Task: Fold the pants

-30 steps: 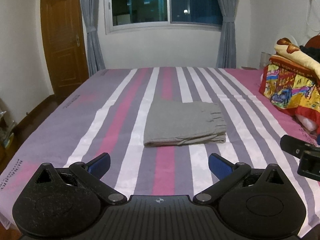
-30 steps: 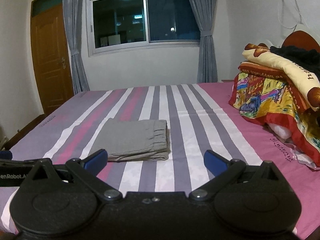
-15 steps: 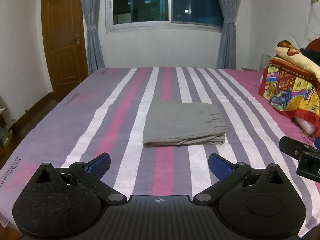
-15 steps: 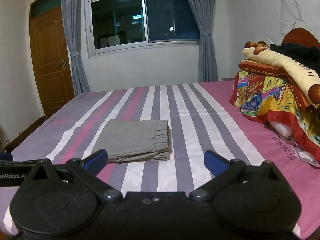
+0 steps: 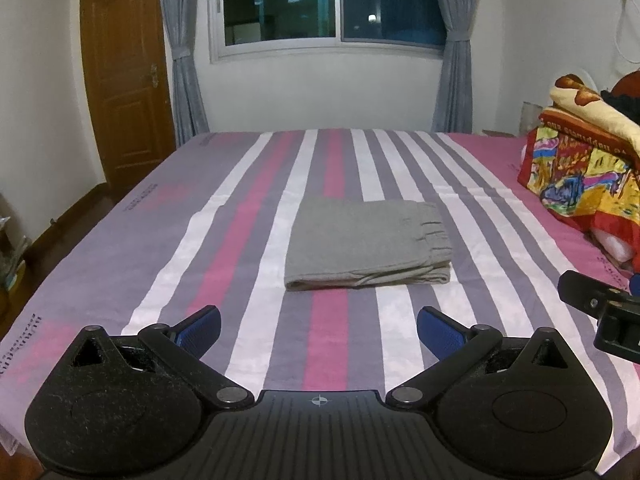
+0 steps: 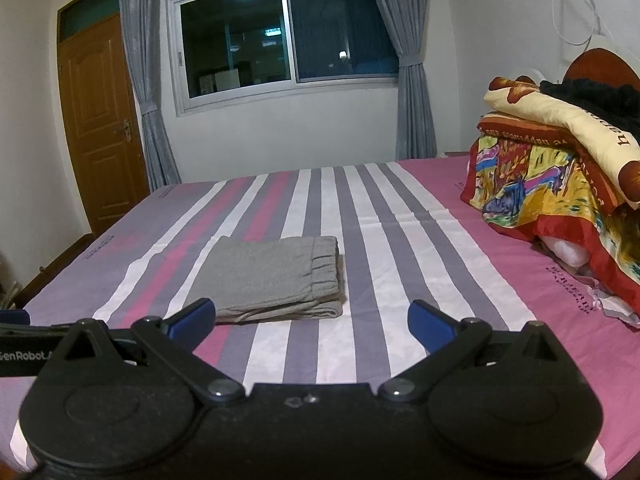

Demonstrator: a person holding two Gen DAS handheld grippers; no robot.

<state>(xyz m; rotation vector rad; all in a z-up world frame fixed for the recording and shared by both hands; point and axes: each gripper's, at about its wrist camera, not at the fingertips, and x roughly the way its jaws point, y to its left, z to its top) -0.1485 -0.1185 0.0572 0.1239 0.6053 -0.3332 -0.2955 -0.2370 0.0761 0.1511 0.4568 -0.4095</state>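
Grey pants (image 5: pixel 366 242) lie folded into a flat rectangle on the striped bed sheet (image 5: pixel 224 240), waistband toward the right. In the right wrist view the same grey pants (image 6: pixel 272 276) sit left of centre. My left gripper (image 5: pixel 319 330) hovers open near the bed's front edge, well short of the pants, with nothing between its blue pads. My right gripper (image 6: pixel 311 320) is open too and holds nothing; its left fingertip overlaps the front edge of the pants in the image. The right gripper's body (image 5: pixel 600 312) shows at the right edge of the left wrist view.
A pile of colourful blankets (image 6: pixel 560 184) and a dark garment sits at the head of the bed on the right. A wooden door (image 5: pixel 124 76) stands at the left, a curtained window (image 5: pixel 332 4) behind the bed. Floor shows along the left side.
Both cameras have drifted slightly; the pants sit a touch lower in the left view. Both grippers stay open and the pants have not moved.
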